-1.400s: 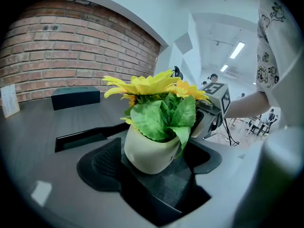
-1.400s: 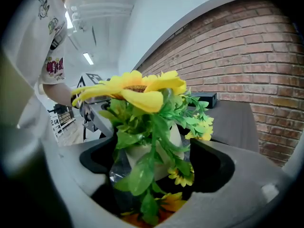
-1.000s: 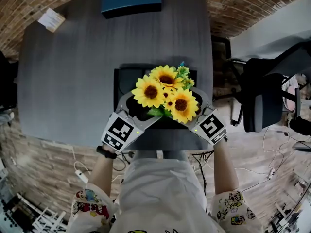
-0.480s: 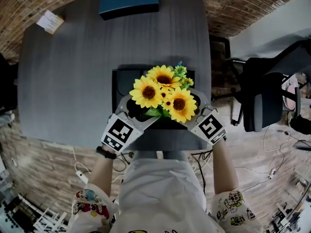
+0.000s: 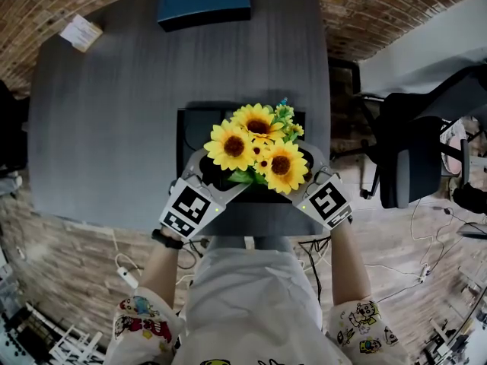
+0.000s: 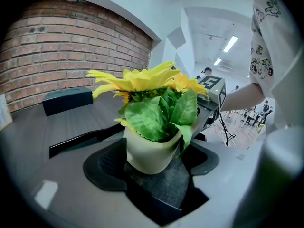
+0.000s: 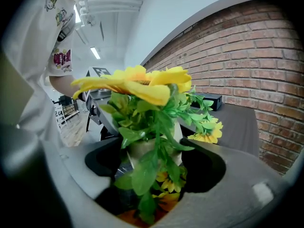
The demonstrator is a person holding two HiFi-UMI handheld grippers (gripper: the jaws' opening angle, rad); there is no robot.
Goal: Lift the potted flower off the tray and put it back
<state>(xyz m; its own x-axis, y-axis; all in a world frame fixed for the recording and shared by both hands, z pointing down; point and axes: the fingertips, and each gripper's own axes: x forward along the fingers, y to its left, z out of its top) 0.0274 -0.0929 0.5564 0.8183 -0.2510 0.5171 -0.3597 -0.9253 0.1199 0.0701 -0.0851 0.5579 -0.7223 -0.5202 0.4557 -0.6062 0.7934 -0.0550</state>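
While one potted flower with three large blooms sits over one tray, we see the left tongs and right tongs, jaws just closed, gripping it wide.

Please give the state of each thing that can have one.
Black rectangular tray: flat on the grey table.
Cream pot of yellow sunflowers: upright over the tray, gripped from both sides.
Left gripper: jaws just closed in, shut on the pot.
Right gripper: jaws just closed in, shut on the pot.
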